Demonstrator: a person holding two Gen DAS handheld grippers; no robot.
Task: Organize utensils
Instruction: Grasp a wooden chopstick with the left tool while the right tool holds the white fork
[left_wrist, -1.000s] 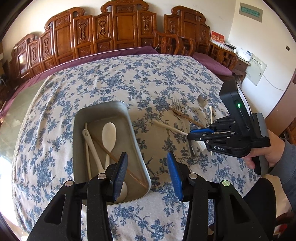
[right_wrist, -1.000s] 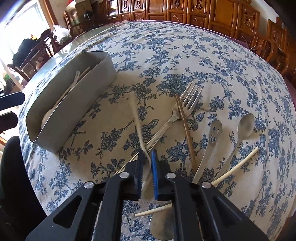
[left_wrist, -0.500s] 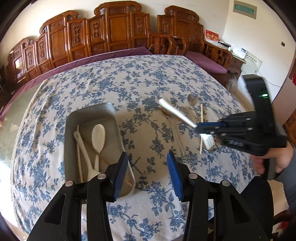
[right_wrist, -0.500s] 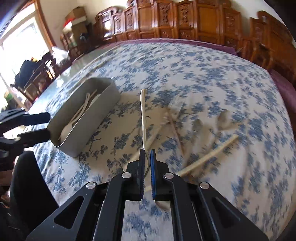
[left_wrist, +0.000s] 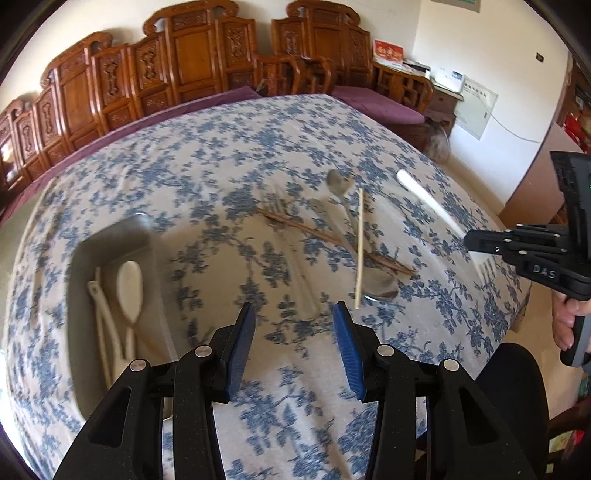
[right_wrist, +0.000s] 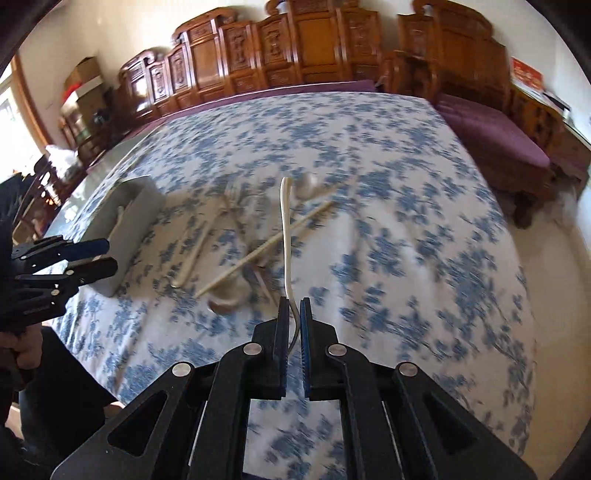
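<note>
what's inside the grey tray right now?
In the grey tray: a cream spoon, a pale utensil beside it and a brown chopstick. The near end is hidden behind the left gripper; blur hides finer detail.

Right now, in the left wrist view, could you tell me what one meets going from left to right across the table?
Grey tray with a white spoon → metal fork → pale chopstick → white fork held by the right gripper.
</note>
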